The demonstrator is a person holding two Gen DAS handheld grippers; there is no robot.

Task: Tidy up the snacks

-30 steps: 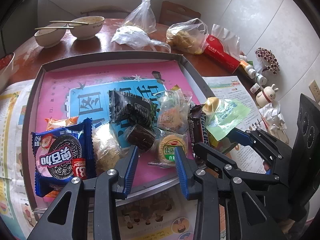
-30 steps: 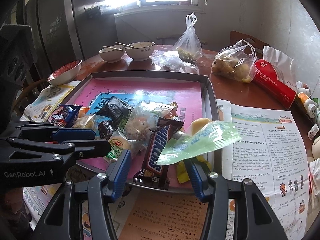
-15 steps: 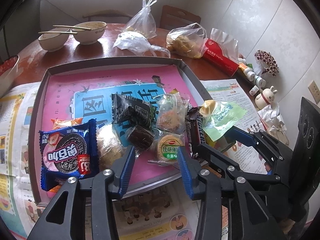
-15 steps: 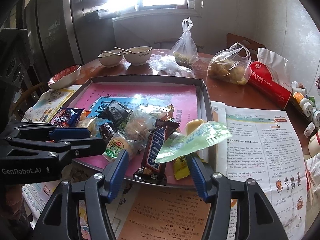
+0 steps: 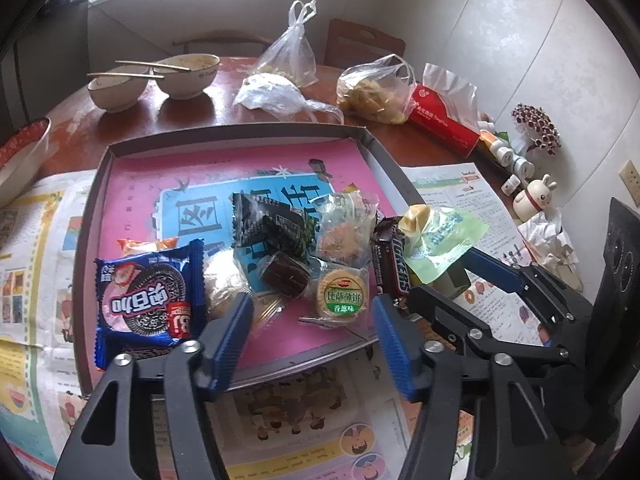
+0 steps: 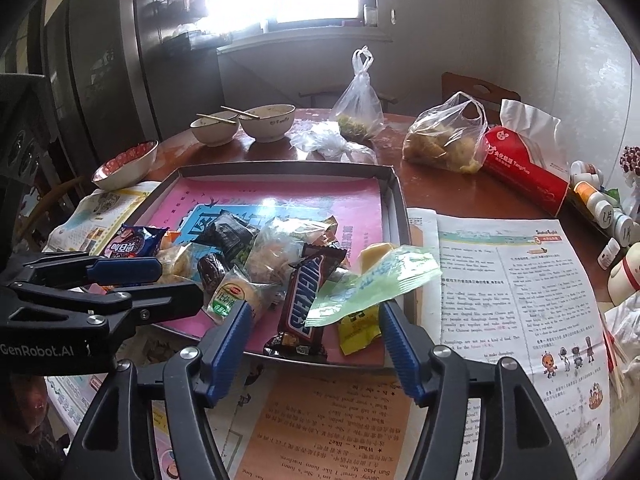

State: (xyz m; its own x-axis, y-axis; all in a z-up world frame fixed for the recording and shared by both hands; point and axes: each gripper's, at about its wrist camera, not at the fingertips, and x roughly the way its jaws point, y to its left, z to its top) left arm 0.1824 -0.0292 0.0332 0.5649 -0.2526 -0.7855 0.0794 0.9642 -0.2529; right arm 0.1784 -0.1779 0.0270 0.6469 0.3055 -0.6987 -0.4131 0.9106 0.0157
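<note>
- The blue-and-pink Oreo-style cookie packet [image 5: 148, 300], printed with Chinese characters, lies at the left end of the snack pile, its lower edge overhanging the near rim of the shallow grey tray lined with a pink-and-blue printed sheet [image 5: 240, 148].
- The left gripper [image 5: 312, 322] hovers above that near rim, its blue-padded jaws opening with nothing pressed between them; the clear-wrapped round biscuit with a green-and-red label [image 5: 342, 294] lies just beyond the gap.
- The brown Snickers bar [image 6: 302, 302], its name in plain white letters, lies lengthwise toward the near rim, partly under the pale green translucent pouch holding a yellow piece [image 6: 376, 280].
- The right gripper [image 6: 312, 330] sits low before the tray, jaws opening, the Snickers bar and a yellow sachet [image 6: 358, 326] between them but unpressed; "GenRobot.AI" reads on the other tool's body at left.
- The far half of the tray is bare lining.
- Right of the tray lies a white printed English worksheet [image 6: 516, 280], then a red tissue pack with white lettering [image 6: 524, 170] near the table's [image 6: 440, 188] edge.
</note>
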